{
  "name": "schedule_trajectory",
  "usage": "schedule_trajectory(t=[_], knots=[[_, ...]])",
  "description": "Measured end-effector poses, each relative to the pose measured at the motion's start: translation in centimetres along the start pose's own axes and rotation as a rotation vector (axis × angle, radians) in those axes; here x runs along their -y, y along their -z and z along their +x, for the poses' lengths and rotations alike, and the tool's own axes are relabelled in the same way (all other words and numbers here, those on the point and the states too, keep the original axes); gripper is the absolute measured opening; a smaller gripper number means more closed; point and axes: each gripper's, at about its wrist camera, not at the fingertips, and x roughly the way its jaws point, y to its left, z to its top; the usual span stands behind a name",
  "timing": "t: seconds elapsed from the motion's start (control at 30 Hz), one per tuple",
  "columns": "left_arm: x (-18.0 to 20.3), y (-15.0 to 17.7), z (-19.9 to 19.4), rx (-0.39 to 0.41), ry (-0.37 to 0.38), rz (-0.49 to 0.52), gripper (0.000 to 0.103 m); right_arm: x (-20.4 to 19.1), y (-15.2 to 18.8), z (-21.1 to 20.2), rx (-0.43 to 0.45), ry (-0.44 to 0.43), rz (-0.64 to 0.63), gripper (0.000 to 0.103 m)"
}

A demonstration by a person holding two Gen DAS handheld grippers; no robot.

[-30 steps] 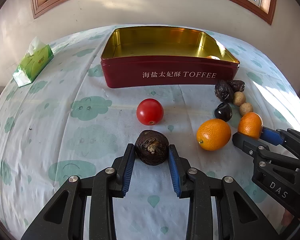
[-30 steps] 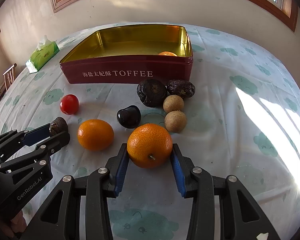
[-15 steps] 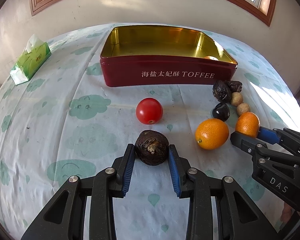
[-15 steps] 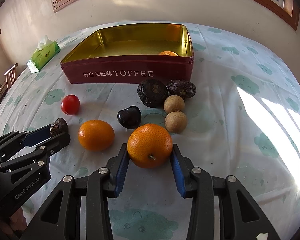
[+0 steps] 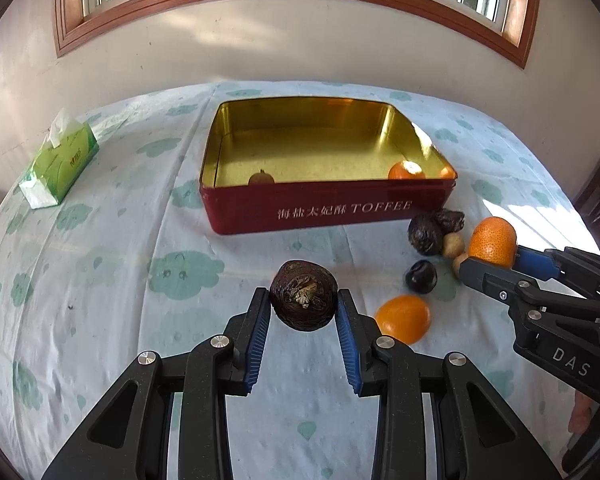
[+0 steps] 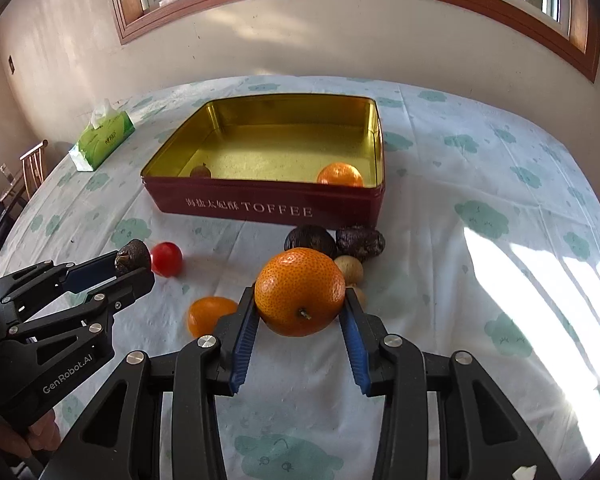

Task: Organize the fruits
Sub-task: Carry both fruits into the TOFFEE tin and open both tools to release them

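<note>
Dark wrinkled round fruit (image 5: 303,301) clamped in left tool (image 5: 303,316), stem scar facing the camera, no clear long axis. Round orange mandarin (image 6: 300,292) clamped in right tool (image 6: 300,318), stem pointing near. Both lifted off the desk (image 6: 460,280) since earlier, nearer the red toffee tin (image 6: 268,206).

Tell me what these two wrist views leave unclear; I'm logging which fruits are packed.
- Small brown fruit in the toffee tin: the front wall hides most of it in both views; kind unknown.
- Tomato: in the left wrist view, hidden behind the wrinkled dark fruit.
- Lower tan fruit: the held orange and the right gripper cover most of it.
</note>
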Motion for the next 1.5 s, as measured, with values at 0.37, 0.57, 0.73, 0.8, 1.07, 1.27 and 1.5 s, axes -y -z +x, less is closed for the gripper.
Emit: schedule_trajectory(t=[0.37,0.57,0.73,0.8,1.07,1.27,1.5], knots=[[-1.4,-6.5,0.8,0.080,-0.054,0.008,0.034,-0.1,-5.4,1.3,0.038,0.003,-0.039,0.038],[-2.0,-9.4,3.1,0.075,-0.089,0.028,0.034,-0.1,-8.0,3.6,0.023,0.008,-0.048,0.038],[-2.4,-10.3,5.7,0.023,-0.097,0.031,0.034,-0.4,-9.0,5.7,-0.002,0.002,-0.056,0.038],[-2.6,-10.2,6.5,0.003,-0.090,0.031,0.034,-0.5,-9.2,6.4,-0.011,0.000,-0.059,0.038],[-2.6,-10.0,8.6,-0.044,-0.106,0.039,0.034,-1.1,-9.3,8.6,-0.045,-0.008,-0.066,0.038],[-2.9,-9.6,9.4,-0.067,-0.108,0.026,0.034,-1.1,-9.2,9.2,-0.055,-0.010,-0.060,0.039],[-3.4,-9.5,9.6,-0.070,-0.113,0.008,0.035,-1.1,-9.1,9.2,-0.057,-0.009,-0.050,0.039]])
